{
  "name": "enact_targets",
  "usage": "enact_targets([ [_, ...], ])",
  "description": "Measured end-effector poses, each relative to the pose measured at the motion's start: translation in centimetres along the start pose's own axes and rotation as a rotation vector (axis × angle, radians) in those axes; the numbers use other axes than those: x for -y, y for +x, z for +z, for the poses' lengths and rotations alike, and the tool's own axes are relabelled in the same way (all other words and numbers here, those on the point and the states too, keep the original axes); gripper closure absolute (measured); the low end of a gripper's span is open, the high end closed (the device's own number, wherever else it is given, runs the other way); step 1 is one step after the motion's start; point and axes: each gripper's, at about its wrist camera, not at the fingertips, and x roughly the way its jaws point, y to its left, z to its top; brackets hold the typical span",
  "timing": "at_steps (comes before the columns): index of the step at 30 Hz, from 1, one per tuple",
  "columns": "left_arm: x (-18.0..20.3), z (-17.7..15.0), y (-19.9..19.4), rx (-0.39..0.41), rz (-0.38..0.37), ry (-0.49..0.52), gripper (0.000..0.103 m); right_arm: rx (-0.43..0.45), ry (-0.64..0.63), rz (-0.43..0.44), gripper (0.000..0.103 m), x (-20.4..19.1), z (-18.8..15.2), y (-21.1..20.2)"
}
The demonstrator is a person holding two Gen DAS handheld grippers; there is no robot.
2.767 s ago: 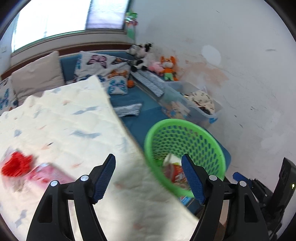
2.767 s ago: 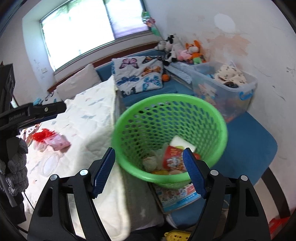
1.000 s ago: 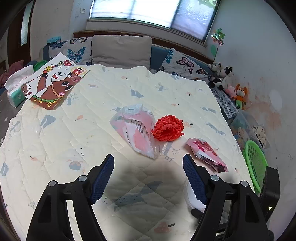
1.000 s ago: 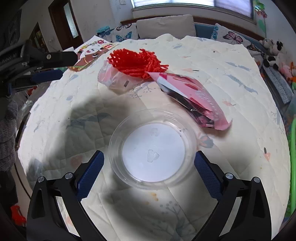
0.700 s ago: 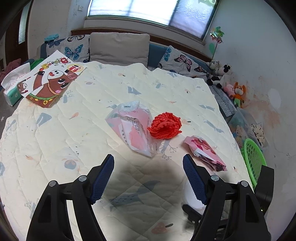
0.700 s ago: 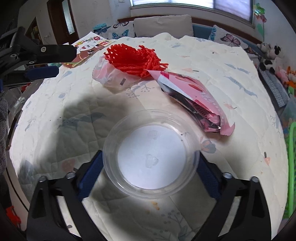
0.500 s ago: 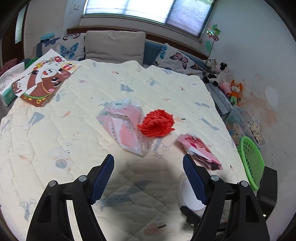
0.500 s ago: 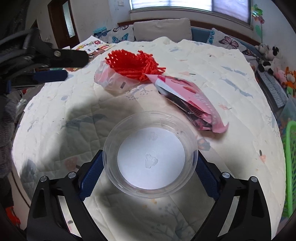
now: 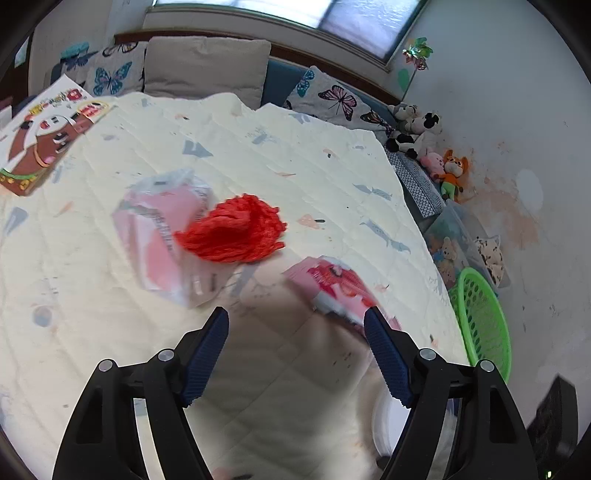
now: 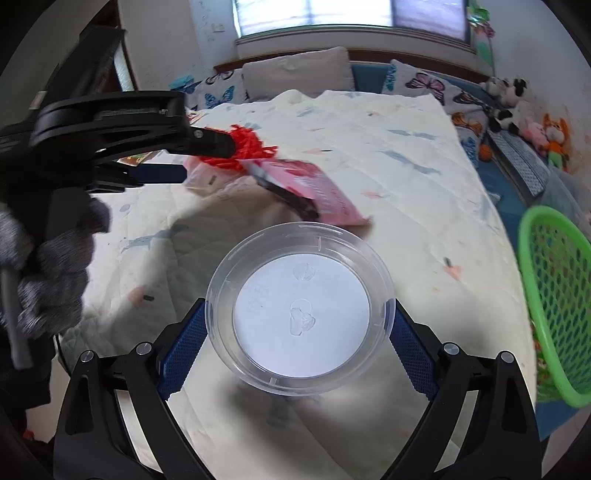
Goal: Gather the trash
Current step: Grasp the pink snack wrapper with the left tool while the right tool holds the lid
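Daylit room around my quilted bed (image 9: 258, 155)

Ahead of me a window (image 10: 351, 14) sits above butterfly cushions (image 9: 332, 99) on a blue bench; a stained white wall (image 9: 517, 166) stands to my right, soft toys (image 9: 424, 129) beneath.

Cream quilted bed (image 9: 110, 332), red net (image 9: 236, 232), pink wrappers (image 9: 340, 288), picture book (image 9: 40, 140)

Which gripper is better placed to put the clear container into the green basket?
Right: the right gripper, jaws just closing, has the clear container between its pads, green basket nearby; the left gripper is empty.

Pink wrapper (image 9: 334, 291) blurred, partly behind right tong; green basket (image 10: 554, 295) cut by edge.
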Motion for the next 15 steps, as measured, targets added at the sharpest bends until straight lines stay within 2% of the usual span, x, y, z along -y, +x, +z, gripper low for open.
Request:
enact_targets([
  [6,0.8,1.0,3.1,-0.031,0.007,-0.040,0.033,0.028,0.051,-0.026,0.011,2.2,-0.9,-1.9],
  [15,1.3,1.7,6.0,-0.076,-0.031,-0.077,0.041,0.051,0.122,-0.061,0.011,5.0,-2.1,-3.9],
])
